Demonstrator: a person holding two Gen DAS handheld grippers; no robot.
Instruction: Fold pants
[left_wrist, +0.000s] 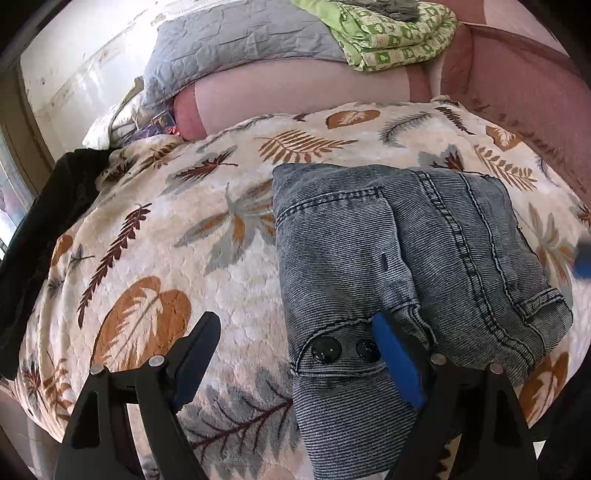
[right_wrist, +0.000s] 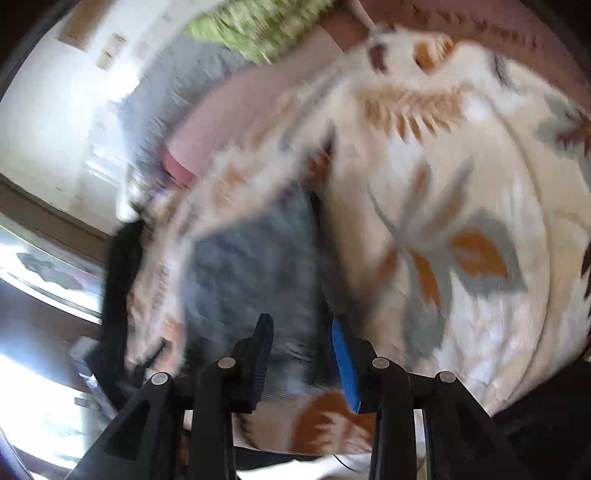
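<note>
Grey-blue denim pants (left_wrist: 402, 258) lie folded into a compact bundle on the leaf-patterned blanket (left_wrist: 166, 236), waistband with two black buttons (left_wrist: 325, 349) nearest me. My left gripper (left_wrist: 295, 332) is open and empty; its right finger (left_wrist: 395, 354) rests over the waistband edge, its left finger over bare blanket. The right wrist view is motion-blurred: the pants (right_wrist: 251, 266) lie ahead of my right gripper (right_wrist: 301, 332), which is open and holds nothing. A blue tip of the right gripper shows at the left view's right edge (left_wrist: 583, 258).
A grey quilt (left_wrist: 236, 44) and a green patterned cloth (left_wrist: 395, 33) are piled at the bed's head. A black garment (left_wrist: 40, 236) hangs at the blanket's left edge. A pink padded bed frame (left_wrist: 524, 74) runs along the right.
</note>
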